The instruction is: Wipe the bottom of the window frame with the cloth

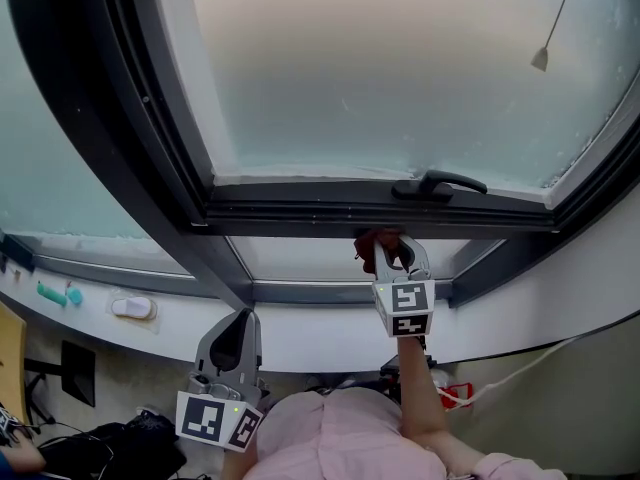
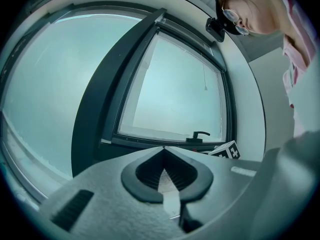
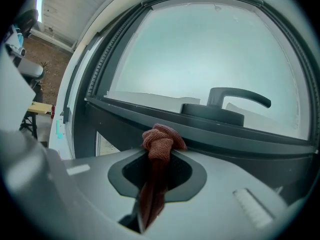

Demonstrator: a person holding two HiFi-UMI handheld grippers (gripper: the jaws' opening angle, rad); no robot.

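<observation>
Rust-red cloth [image 3: 159,143] was clamped in the right gripper [image 1: 390,251], at the window frame's bottom rail [image 1: 300,208]. Left gripper [image 2: 163,150] sat closed, empty. Wiping looked barely begun, with most of the rail left.

A bunched rust-red cloth [image 3: 161,143], clamped in the right gripper [image 3: 159,156], meets the dark window frame [image 3: 250,136] at its bottom rail.

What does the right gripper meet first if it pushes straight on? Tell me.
The right gripper carries the cloth in front, so that would meet the dark bottom rail of the window frame, left of the handle. It may touch already.
</observation>
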